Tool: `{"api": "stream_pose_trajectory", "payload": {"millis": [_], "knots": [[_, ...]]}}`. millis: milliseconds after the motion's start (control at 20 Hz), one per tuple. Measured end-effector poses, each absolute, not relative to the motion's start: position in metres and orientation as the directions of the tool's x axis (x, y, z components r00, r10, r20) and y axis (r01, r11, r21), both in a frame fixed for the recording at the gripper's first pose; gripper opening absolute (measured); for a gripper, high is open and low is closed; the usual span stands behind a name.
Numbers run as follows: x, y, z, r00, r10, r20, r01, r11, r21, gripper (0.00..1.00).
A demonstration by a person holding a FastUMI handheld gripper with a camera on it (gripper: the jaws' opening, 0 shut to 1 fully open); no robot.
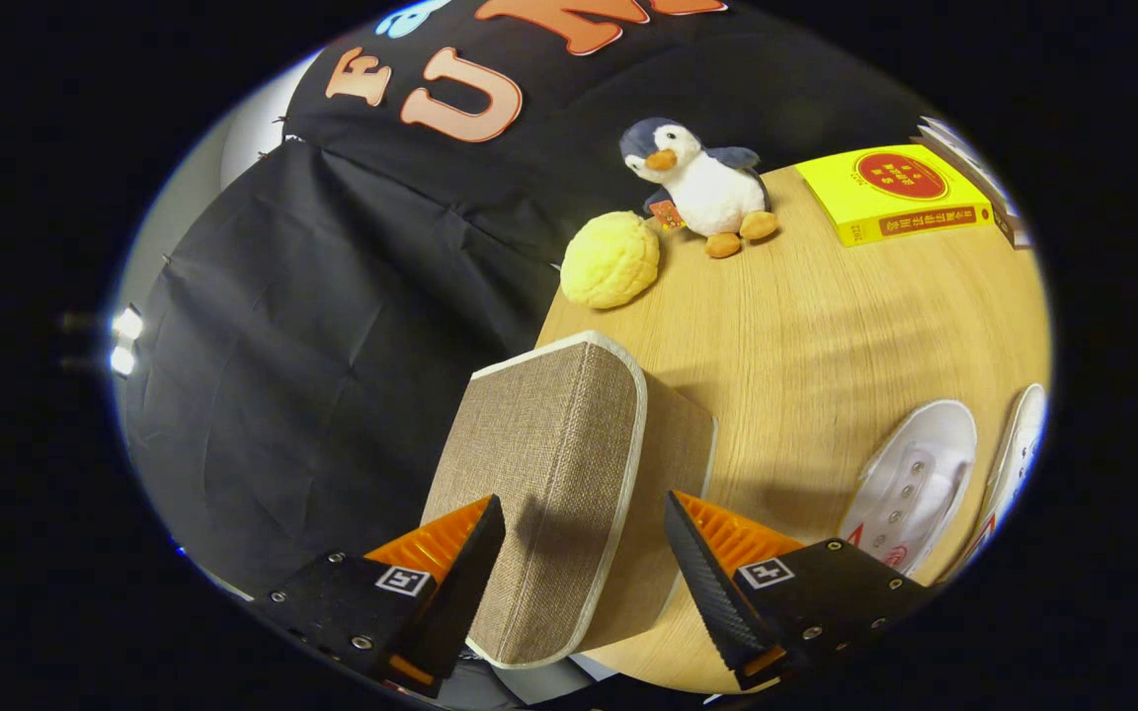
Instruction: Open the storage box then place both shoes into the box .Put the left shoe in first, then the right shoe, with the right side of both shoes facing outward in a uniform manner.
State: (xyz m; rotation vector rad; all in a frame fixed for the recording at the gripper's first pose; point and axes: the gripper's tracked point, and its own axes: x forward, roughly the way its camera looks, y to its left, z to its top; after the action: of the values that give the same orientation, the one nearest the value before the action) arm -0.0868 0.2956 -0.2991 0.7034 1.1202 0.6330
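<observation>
Gripper (pixel 584 553) fingers spread wide, straddling beige fabric storage box (pixel 559 474) on wooden table (pixel 806 336), lid between them, neither pressing; 2 white shoes (pixel 910 484) lie right of box.

The gripper (pixel 584 502) has two fingers (pixel 727 538) shaped like wedges, each broad at the base and narrowing to a thin tip. Their upper sides carry fine parallel ribs, and the inner face of the right one shows a dense toothed pattern. Each finger sits on a flat black mounting plate (pixel 826 583) with angular edges. Small round silver screws (pixel 363 642) are set into these plates, several on each. Each plate also carries a small white square tag (pixel 403 581) with a black coded mark. The fingers stand apart, one on each side of the storage box (pixel 549 464).
</observation>
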Motion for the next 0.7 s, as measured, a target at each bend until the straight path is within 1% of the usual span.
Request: {"api": "stream_pose_trajectory", "payload": {"millis": [150, 250, 400, 500, 550, 600, 650, 700], "knots": [[-0.089, 0.304, -0.304, 0.286, 0.795, -0.535, -0.024, 0.564, 0.825, 0.97], [-0.085, 0.308, -0.304, 0.310, 0.805, -0.505, -0.014, 0.535, 0.845, 0.97], [-0.086, 0.314, -0.306, 0.292, 0.829, -0.477, 0.027, 0.491, 0.871, 0.96], [-0.086, 0.316, -0.303, 0.284, 0.845, -0.454, 0.055, 0.459, 0.887, 0.92], [-0.085, 0.316, -0.300, 0.290, 0.846, -0.447, 0.051, 0.453, 0.890, 0.84], [-0.085, 0.313, -0.298, 0.293, 0.847, -0.444, 0.044, 0.451, 0.891, 0.80], [-0.085, 0.309, -0.296, 0.289, 0.850, -0.441, 0.048, 0.447, 0.893, 0.75], [-0.088, 0.305, -0.293, 0.283, 0.855, -0.435, 0.056, 0.438, 0.897, 0.74]]}}
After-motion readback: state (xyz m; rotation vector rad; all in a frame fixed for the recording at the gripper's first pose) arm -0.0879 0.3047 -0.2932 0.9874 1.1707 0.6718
